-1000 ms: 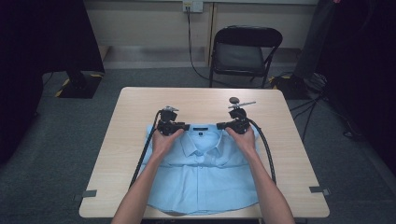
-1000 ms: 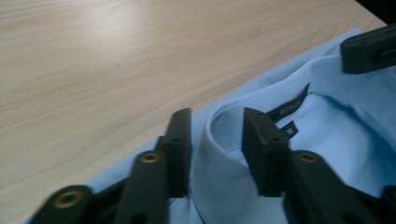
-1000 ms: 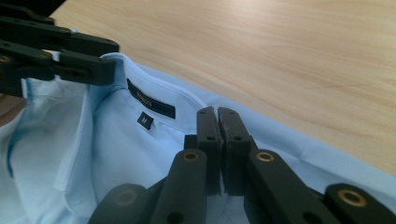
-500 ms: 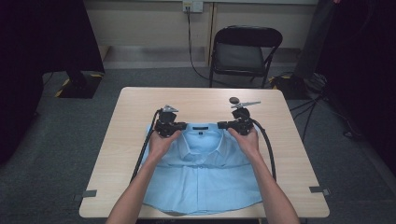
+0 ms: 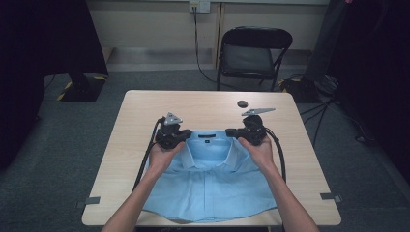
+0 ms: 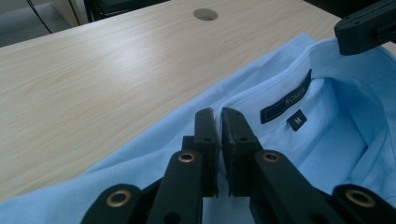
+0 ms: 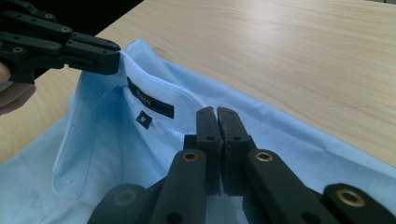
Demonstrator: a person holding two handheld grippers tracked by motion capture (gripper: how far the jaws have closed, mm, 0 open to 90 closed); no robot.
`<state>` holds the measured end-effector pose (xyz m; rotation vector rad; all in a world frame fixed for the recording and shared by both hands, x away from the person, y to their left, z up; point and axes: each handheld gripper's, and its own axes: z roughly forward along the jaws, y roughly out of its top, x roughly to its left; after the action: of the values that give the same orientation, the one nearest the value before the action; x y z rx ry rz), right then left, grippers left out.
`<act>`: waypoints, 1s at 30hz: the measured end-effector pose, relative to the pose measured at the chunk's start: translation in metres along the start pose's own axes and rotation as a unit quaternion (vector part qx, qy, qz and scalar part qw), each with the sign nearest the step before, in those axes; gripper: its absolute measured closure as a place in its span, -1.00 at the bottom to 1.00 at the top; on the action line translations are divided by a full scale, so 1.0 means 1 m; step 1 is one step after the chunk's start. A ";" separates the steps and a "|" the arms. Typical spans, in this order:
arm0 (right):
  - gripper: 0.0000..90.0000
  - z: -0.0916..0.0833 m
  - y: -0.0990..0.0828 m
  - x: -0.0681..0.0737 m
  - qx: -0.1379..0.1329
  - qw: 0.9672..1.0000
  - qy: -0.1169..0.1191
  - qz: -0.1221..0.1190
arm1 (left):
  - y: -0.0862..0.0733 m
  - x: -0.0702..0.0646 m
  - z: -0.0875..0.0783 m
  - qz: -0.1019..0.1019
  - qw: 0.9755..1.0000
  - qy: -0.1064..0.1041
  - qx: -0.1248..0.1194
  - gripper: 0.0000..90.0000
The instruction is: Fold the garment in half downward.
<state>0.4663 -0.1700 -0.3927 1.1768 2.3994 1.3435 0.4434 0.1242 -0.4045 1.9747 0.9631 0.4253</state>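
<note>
Compared with a second ago, both hands have come back toward the person a bit and lifted, and the shirt collar has come up off the worktop with them. The left gripper's jaws have just been closing, with the shirt fabric between them.

So right now the light blue shirt [image 5: 212, 183] lies front-up on the wooden worktop [image 5: 145, 116], hem toward the person, collar toward the far side. The left gripper [image 5: 180, 137] has its jaws together, clamped on the shirt at the left end of the collar; in the left gripper view the jaws [image 6: 218, 135] pinch the blue cloth just beside the dark neck label [image 6: 286, 97]. The right gripper [image 5: 234, 132] is clamped the same way on the right end of the collar, and in the right gripper view its jaws [image 7: 217, 135] are pressed tight on the fabric edge.

The collar stands open between the two grippers, the label and the small size tag [image 7: 143, 119] facing up. A small dark round spot [image 5: 242, 103] sits on the worktop beyond the collar. A folding chair [image 5: 254, 53] stands past the far edge.
</note>
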 end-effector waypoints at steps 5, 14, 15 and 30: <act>0.97 -0.011 -0.006 0.004 -0.011 1.000 0.019 -0.007 | -0.001 -0.009 -0.013 0.019 1.000 -0.009 -0.007 0.90; 0.96 -0.027 -0.017 0.019 -0.010 0.999 0.034 -0.030 | -0.011 -0.027 -0.028 0.049 0.999 -0.001 -0.010 0.90; 0.96 -0.028 -0.020 0.021 -0.007 0.999 0.035 -0.034 | -0.012 -0.028 -0.028 0.051 0.999 0.000 -0.010 0.90; 0.95 -0.047 -0.049 0.036 -0.014 0.997 0.060 -0.037 | -0.041 -0.063 -0.051 0.074 0.997 0.010 -0.038 0.90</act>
<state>0.3921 -0.1907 -0.3950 1.0163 2.4714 1.4580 0.3524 0.1178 -0.4052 1.9834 0.8041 0.5560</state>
